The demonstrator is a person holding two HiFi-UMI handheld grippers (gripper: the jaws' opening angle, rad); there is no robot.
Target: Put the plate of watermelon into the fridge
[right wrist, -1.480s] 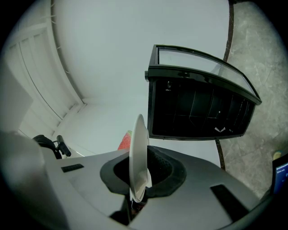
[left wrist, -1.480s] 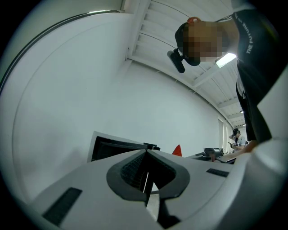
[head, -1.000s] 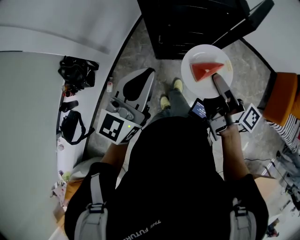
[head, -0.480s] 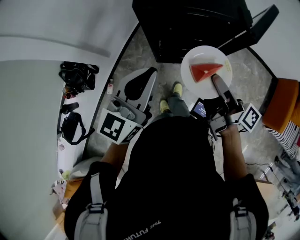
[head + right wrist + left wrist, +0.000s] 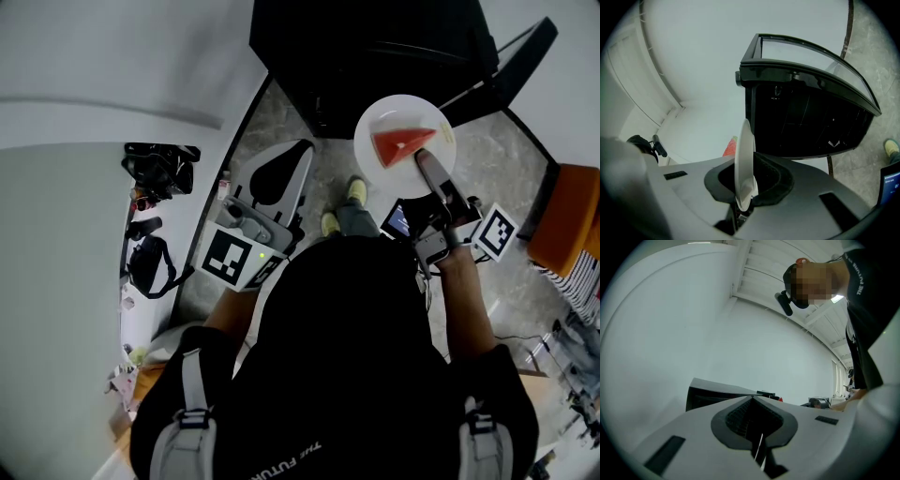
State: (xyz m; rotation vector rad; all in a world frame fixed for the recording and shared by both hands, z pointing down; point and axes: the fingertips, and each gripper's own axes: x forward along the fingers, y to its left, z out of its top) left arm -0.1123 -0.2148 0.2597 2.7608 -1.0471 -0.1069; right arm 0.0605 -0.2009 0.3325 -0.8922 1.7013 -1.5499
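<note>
A white plate carries a red wedge of watermelon. My right gripper is shut on the plate's near rim and holds it level above the floor, just in front of the black fridge. The right gripper view shows the plate edge-on, clamped in the right gripper, the watermelon peeking out behind it and the fridge's dark front close ahead. My left gripper hangs lower left, away from the plate. Its jaws meet with nothing between them.
A white table runs along the left with black bags on it. An orange chair stands at the right. A black panel juts from the fridge's right side. The person's shoes stand on grey stone floor.
The plate and my right gripper have edged closer to the fridge, and the fridge has grown larger in the head view. The left gripper has hardly moved.
</note>
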